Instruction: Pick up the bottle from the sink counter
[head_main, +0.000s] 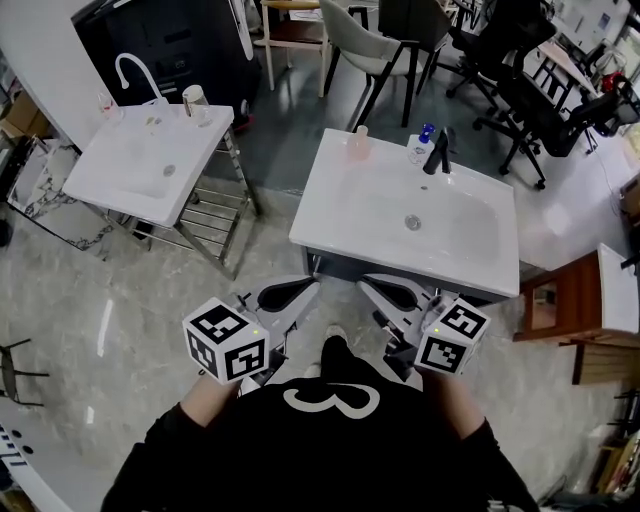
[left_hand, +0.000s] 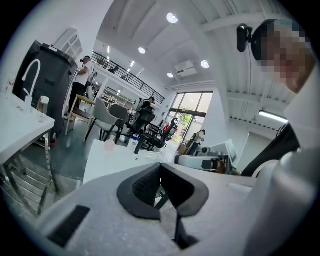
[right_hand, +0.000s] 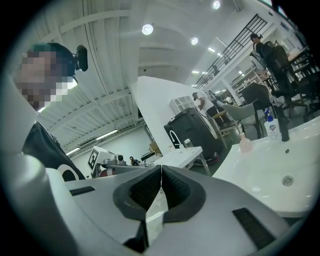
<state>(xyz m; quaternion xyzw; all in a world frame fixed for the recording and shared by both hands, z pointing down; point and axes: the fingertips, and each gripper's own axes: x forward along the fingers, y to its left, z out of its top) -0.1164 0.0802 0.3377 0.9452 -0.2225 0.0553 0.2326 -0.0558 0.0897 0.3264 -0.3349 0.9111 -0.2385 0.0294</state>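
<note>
Clearly the reach has not begun: my 2 tongs, left gripper (head_main: 300, 292) and right gripper (head_main: 378, 292), sit at lower centre, jaws closed together on nothing. Of 2 sinks, the nearer sink counter (head_main: 350, 210), centre right, carries 2 bottles along its upper edge: a pink bottle (head_main: 361, 141) and a blue-capped bottle (head_main: 422, 148). Next, I judge, I must reach forward and open 1 gripper.

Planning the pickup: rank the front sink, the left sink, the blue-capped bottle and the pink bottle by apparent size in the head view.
1. front sink
2. left sink, which stands farther off
3. blue-capped bottle and pink bottle: too alike to rank
</note>
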